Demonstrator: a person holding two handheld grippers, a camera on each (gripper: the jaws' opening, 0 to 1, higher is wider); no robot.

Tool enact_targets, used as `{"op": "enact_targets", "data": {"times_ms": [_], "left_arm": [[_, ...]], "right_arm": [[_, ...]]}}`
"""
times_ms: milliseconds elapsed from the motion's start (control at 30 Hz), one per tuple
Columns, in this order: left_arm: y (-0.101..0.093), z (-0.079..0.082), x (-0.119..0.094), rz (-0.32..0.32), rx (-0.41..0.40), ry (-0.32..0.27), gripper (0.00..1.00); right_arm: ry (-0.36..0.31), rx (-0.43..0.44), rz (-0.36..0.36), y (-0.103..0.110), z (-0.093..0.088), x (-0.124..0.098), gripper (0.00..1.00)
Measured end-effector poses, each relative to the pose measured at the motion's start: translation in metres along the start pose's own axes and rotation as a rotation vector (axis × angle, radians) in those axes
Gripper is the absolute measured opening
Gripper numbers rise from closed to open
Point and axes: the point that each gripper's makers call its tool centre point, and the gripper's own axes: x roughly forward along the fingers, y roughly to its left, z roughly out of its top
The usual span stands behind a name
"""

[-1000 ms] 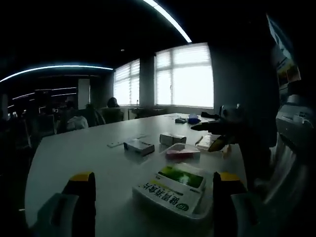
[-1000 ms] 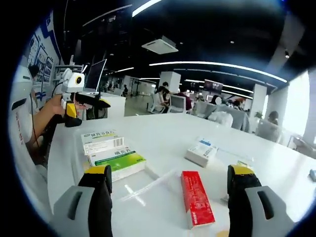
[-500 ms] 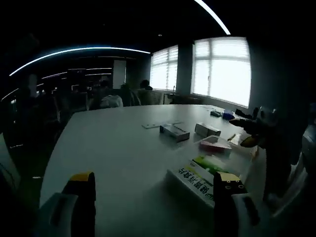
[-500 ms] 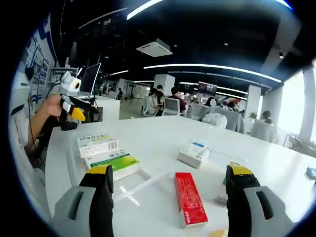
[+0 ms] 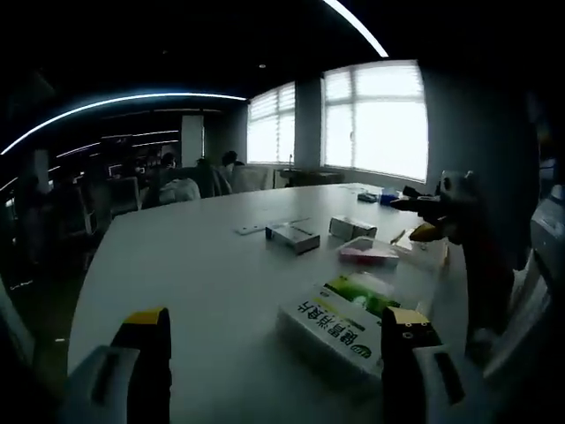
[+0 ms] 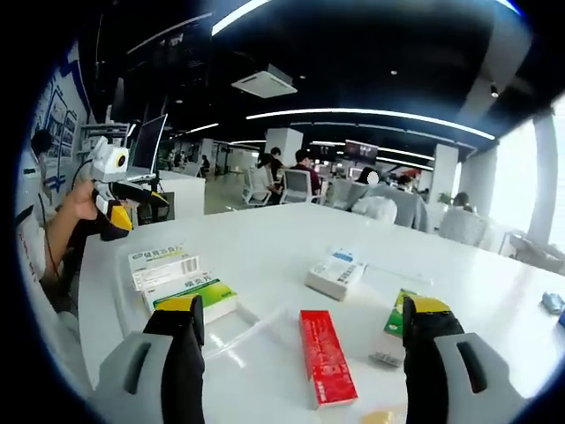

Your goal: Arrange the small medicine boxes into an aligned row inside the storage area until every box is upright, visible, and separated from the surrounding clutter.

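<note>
On the white table (image 6: 265, 256) the medicine boxes lie flat and scattered, none upright yet. From the right gripper view, a red box (image 6: 325, 355) lies between the jaws of the right gripper (image 6: 300, 322), whose jaws stand wide apart and hold nothing. A green-and-white box (image 6: 190, 296) and a second white box with a barcode (image 6: 161, 263) lie touching each other to its left, inside a low clear tray (image 6: 265, 320) that I take for the storage area. A blue-and-white box (image 6: 335, 272) sits farther out, and a small green box (image 6: 400, 314) lies near the right jaw.

From the left gripper view, the left gripper (image 5: 274, 340) also has its jaws apart and empty, with the green box (image 5: 340, 320) just beside its right jaw. Three more boxes (image 5: 294, 236) lie well beyond.

These look like light cardboard cartons: stiff enough along the edges, but easy to crush on the broad faces and apt to slide on the smooth table. Judging by that, each is best gripped gently across its narrow sides near the middle, then tipped up onto an end.
</note>
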Motion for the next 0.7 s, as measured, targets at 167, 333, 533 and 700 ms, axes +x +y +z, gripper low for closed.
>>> {"op": "enact_targets", "data": {"times_ms": [167,333,533,700], "left_arm": [[-0.002,0.002,0.0,-0.016,0.028,0.006,0.99],[-0.001,-0.004,-0.004,-0.01,0.031,0.015,0.98],[0.0,-0.002,-0.003,-0.011,0.032,0.015,0.98],[-0.001,-0.004,-0.002,-0.014,0.032,0.024,0.98]], "right_arm": [[0.132,-0.06,-0.023,-0.014,-0.008,0.005,0.93],[0.132,-0.047,-0.013,-0.017,-0.002,0.016,0.91],[0.166,-0.075,-0.035,-0.032,0.003,0.027,0.9],[0.233,-0.129,-0.069,-0.049,0.01,0.035,0.9]]}}
